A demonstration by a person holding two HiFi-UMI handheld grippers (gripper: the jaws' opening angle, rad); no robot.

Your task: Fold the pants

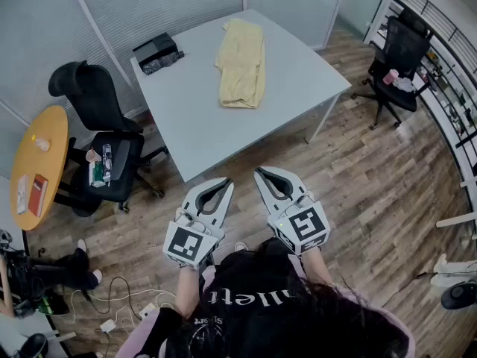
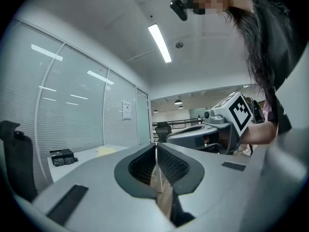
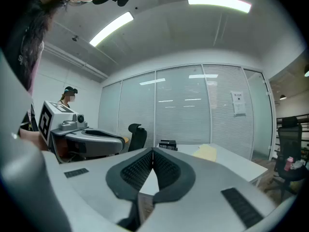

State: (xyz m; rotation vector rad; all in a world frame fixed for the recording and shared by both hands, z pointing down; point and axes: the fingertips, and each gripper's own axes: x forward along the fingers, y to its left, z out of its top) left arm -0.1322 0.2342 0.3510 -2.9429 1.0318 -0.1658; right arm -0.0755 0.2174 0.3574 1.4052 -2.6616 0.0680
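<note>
Pale yellow pants (image 1: 241,63) lie lengthwise, partly folded, on the far half of a white table (image 1: 194,118). Both grippers are held side by side over the wooden floor, short of the table's near corner and well away from the pants. My left gripper (image 1: 226,182) is shut with nothing between its jaws, and my right gripper (image 1: 261,171) is shut and empty too. In the left gripper view the closed left gripper (image 2: 156,146) points toward the table, with the pants (image 2: 107,150) small and distant. The right gripper view shows the closed right gripper (image 3: 152,150) with the pants (image 3: 206,152) beyond.
A black box (image 1: 158,52) sits at the table's far left corner. One black office chair (image 1: 97,103) stands left of the table, and another chair (image 1: 399,54) stands at the far right. An orange round table (image 1: 41,166) is at the left edge. Cables lie on the floor.
</note>
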